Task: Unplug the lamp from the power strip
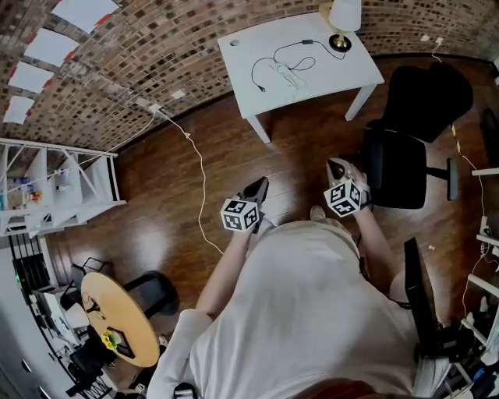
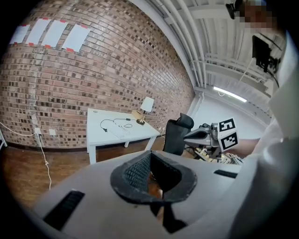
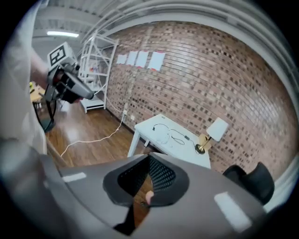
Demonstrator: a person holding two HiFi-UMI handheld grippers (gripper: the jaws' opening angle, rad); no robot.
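Observation:
A lamp (image 1: 343, 19) with a white shade and brass base stands at the far right corner of a white table (image 1: 351, 74). Its black cable (image 1: 269, 68) loops across the tabletop to a white power strip (image 1: 287, 75). I stand well back from the table on the wood floor. My left gripper (image 1: 257, 189) and right gripper (image 1: 337, 167) are held in front of my chest, both shut with nothing between the jaws. In the left gripper view the lamp (image 2: 146, 106) is far beyond my left gripper (image 2: 150, 154). In the right gripper view the lamp (image 3: 212, 133) is likewise far beyond my right gripper (image 3: 149, 158).
A black office chair (image 1: 405, 140) stands right of me, between me and the table. A white cable (image 1: 199, 179) trails over the floor from the brick wall. A white shelf unit (image 1: 62, 179) is at the left. A round yellow table (image 1: 117, 319) is behind me at the left.

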